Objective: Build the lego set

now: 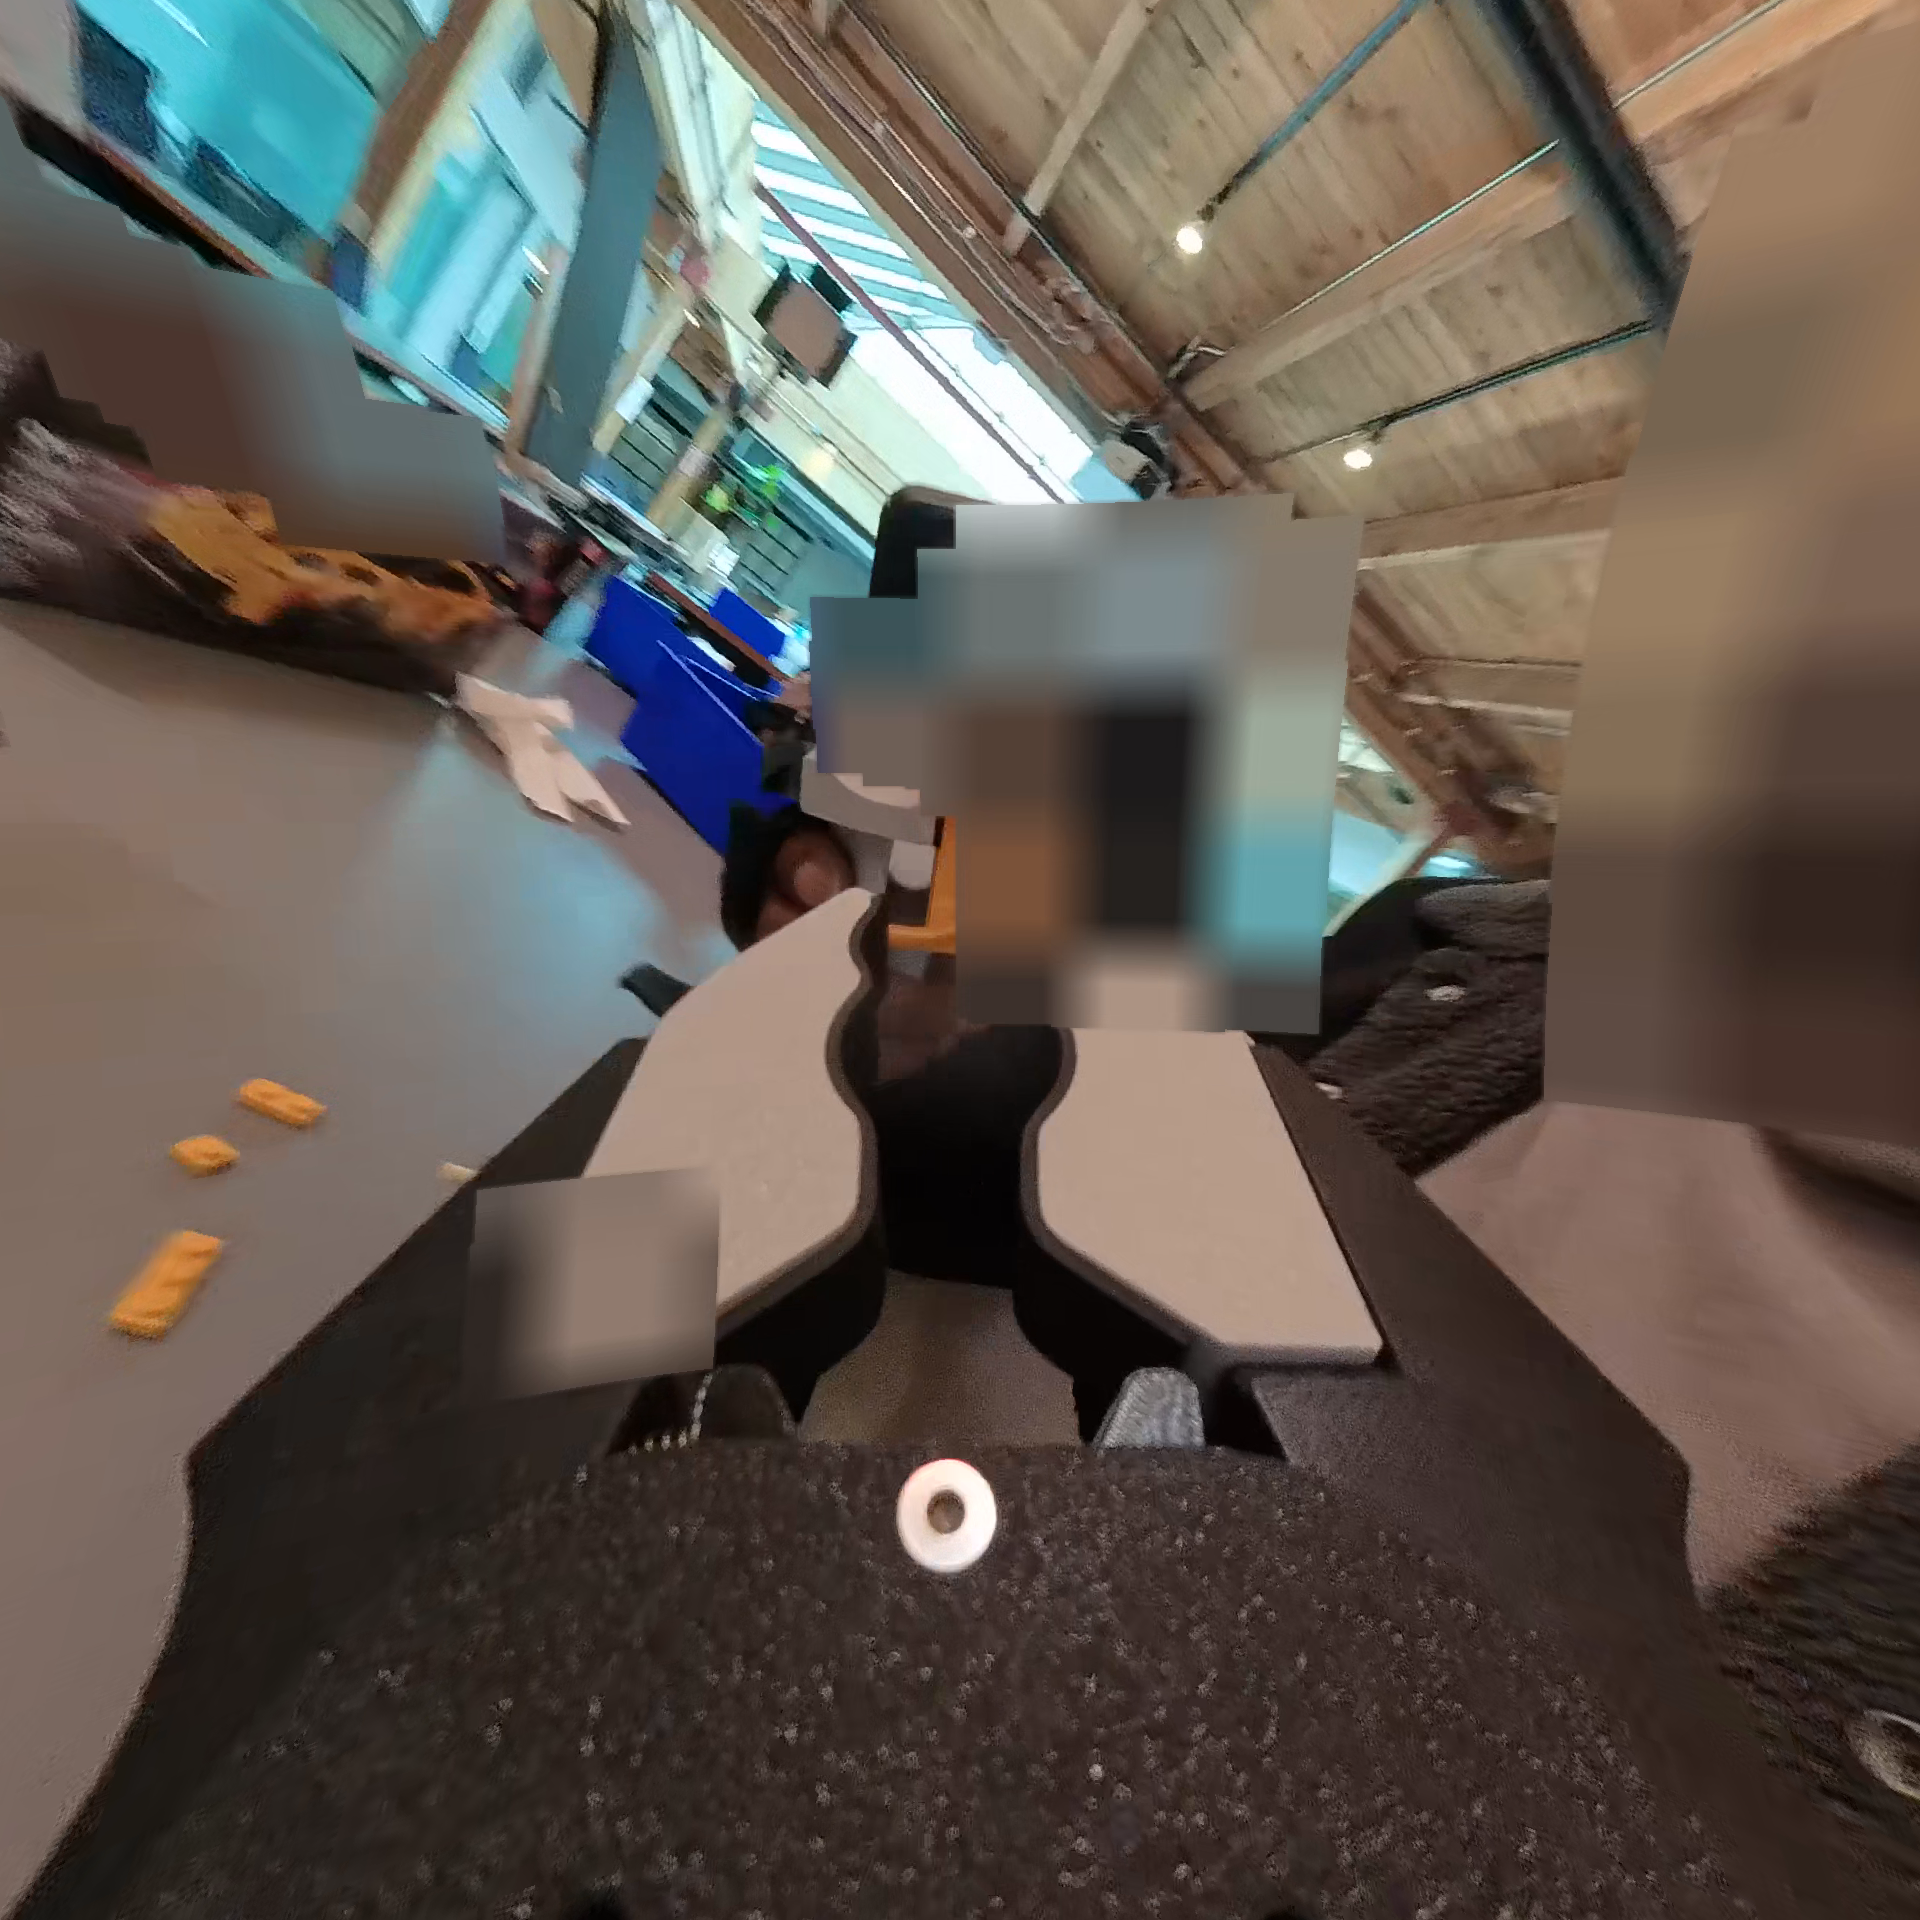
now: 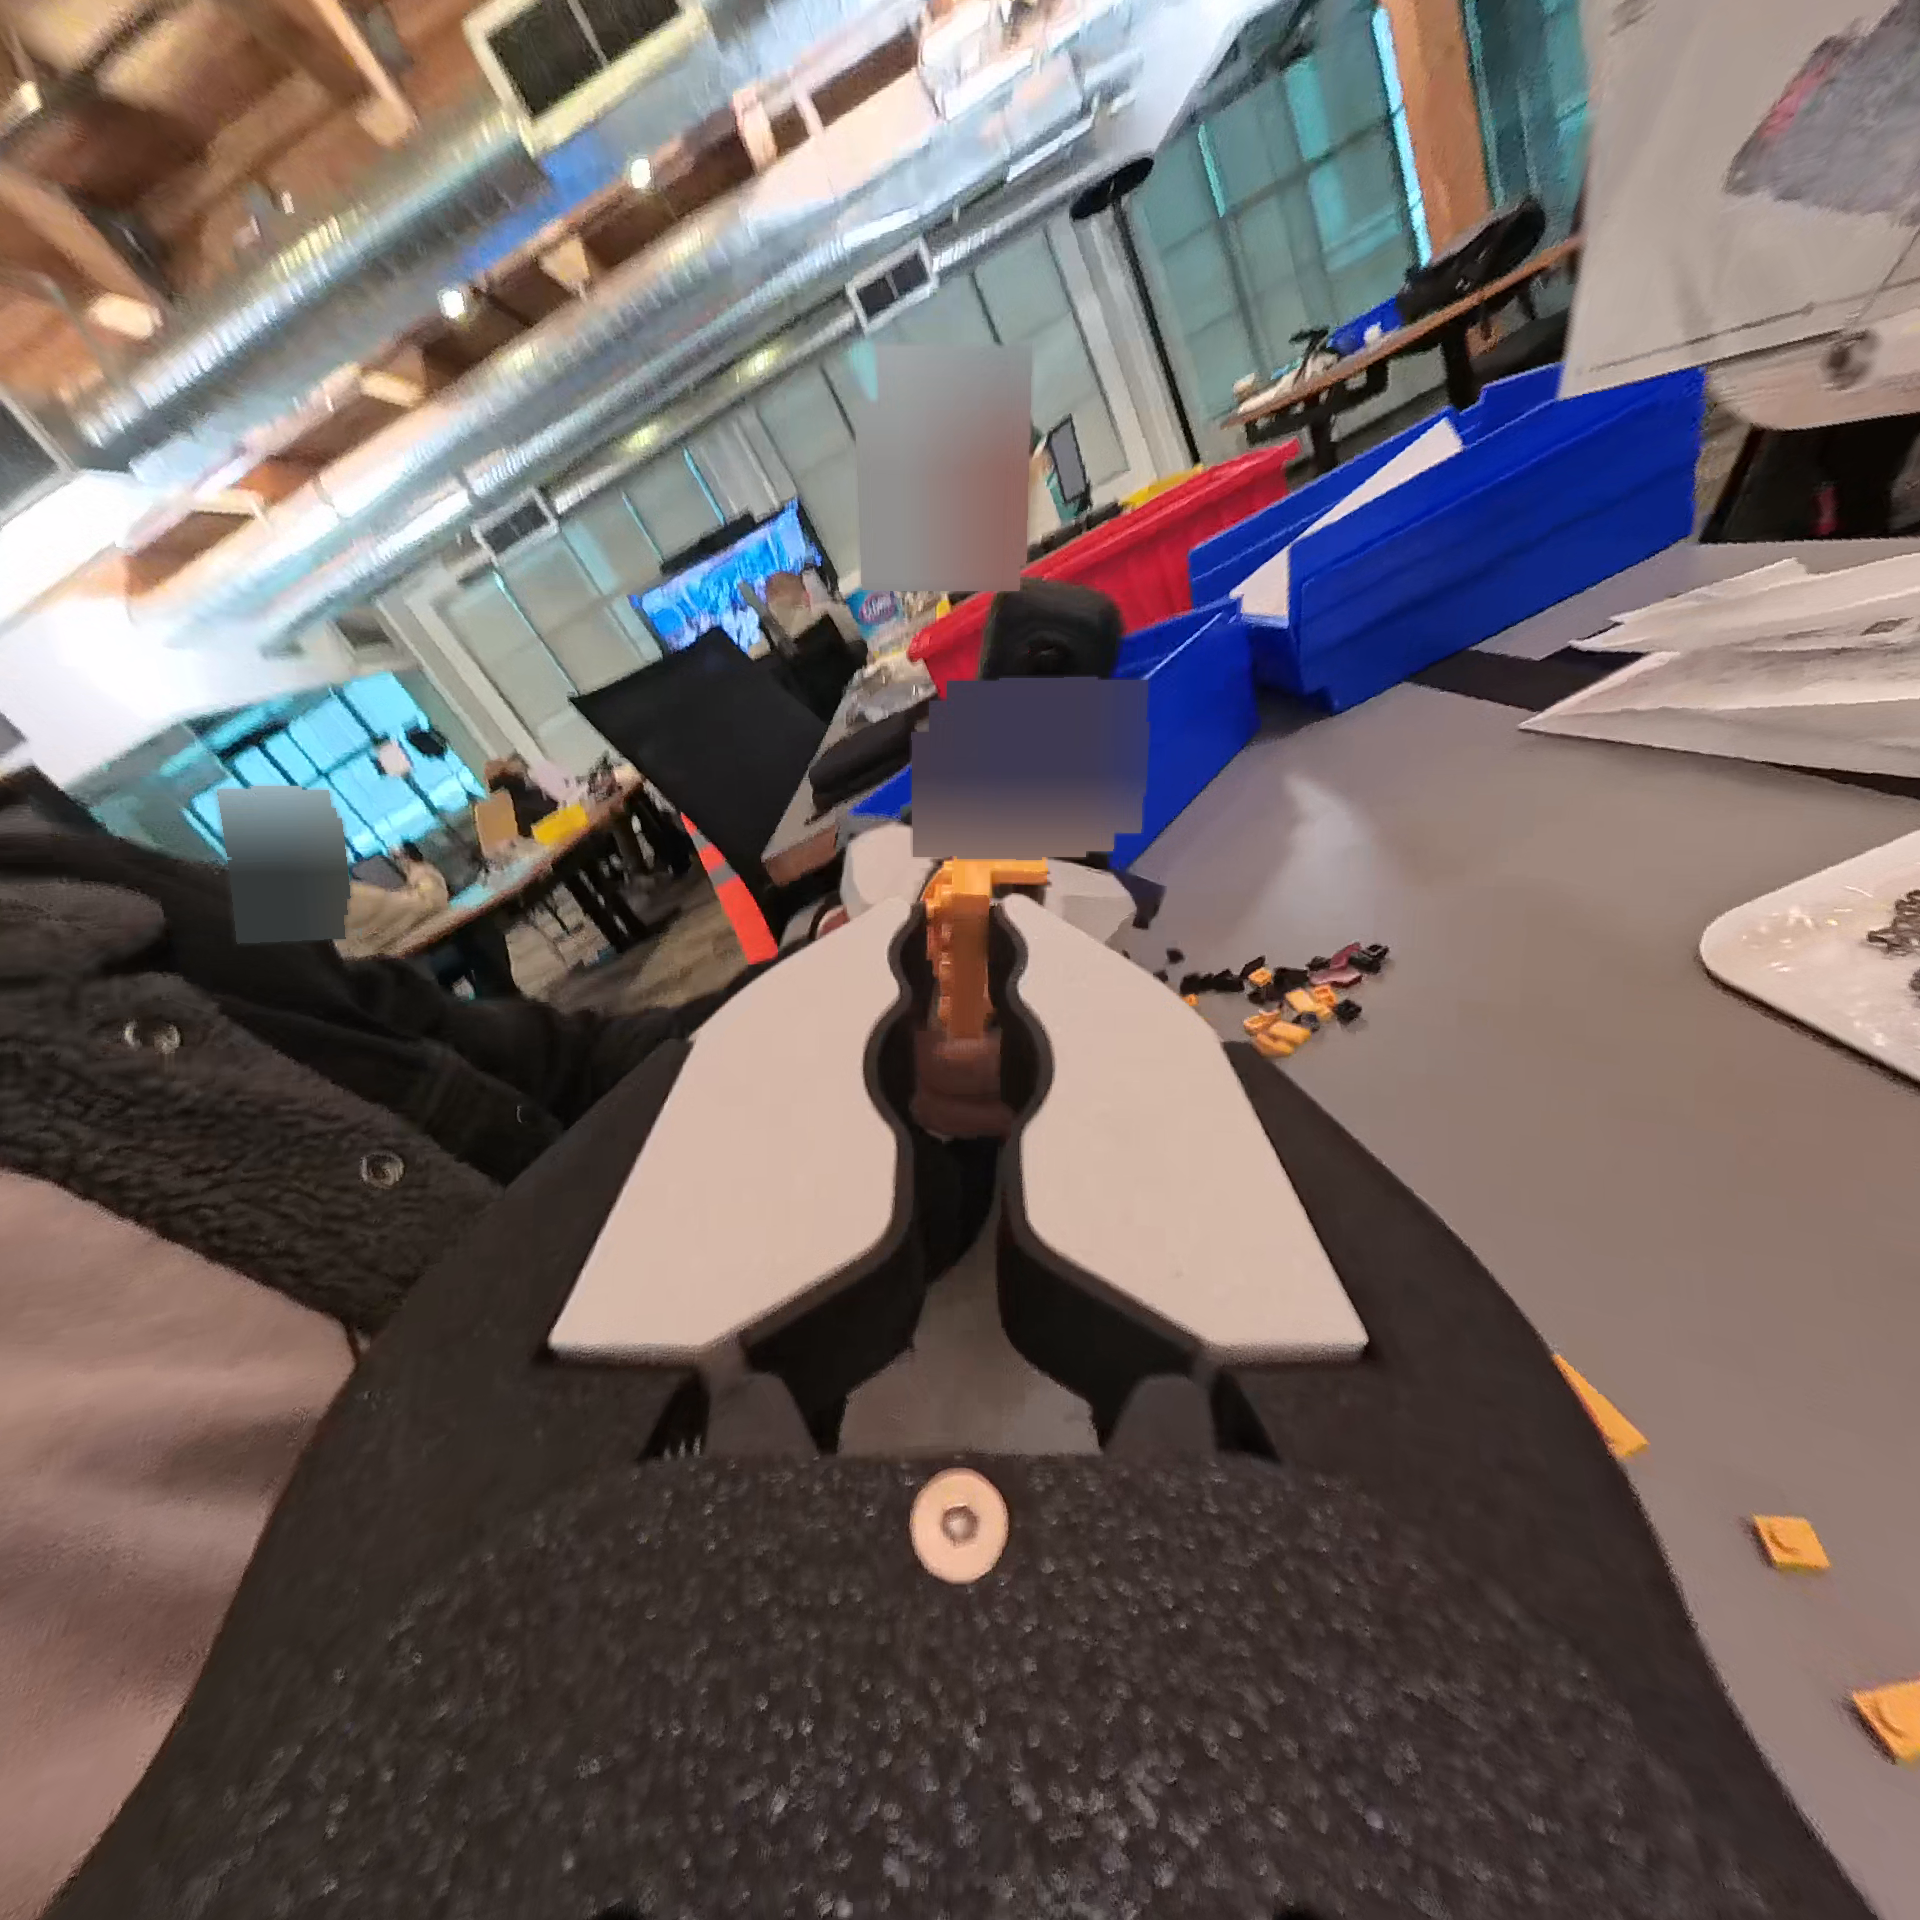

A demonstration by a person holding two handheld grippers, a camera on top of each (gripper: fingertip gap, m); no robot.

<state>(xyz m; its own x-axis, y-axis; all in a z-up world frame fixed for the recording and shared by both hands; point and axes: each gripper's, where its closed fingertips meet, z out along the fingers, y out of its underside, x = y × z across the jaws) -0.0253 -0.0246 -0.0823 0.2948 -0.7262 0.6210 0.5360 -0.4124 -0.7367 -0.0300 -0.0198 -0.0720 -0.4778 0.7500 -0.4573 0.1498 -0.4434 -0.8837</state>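
Midair, right gripper (image 2: pixel 961 935) clamping orange lego piece (image 2: pixel 958 966), left gripper (image 1: pixel 914 935) unreadable (tips blurred), blue bins (image 2: pixel 1455 540) behind.

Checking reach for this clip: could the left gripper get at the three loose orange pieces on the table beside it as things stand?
Probably yes. The left gripper is lifted off the grey table, and the orange pieces lie on bare surface to its left with nothing between; whether its jaws are free is unclear.

My right gripper (image 2: pixel 961 940), grey-padded on a black frame, is clamped on an orange studded lego assembly (image 2: pixel 958 961) with a brown piece at its base. I list a heap of small black and orange lego bits (image 2: pixel 1288 987) on the grey tabletop (image 2: pixel 1455 1091), blue plastic bins (image 2: pixel 1455 561) beyond, and flat orange tiles (image 2: pixel 1789 1540) nearby at right.
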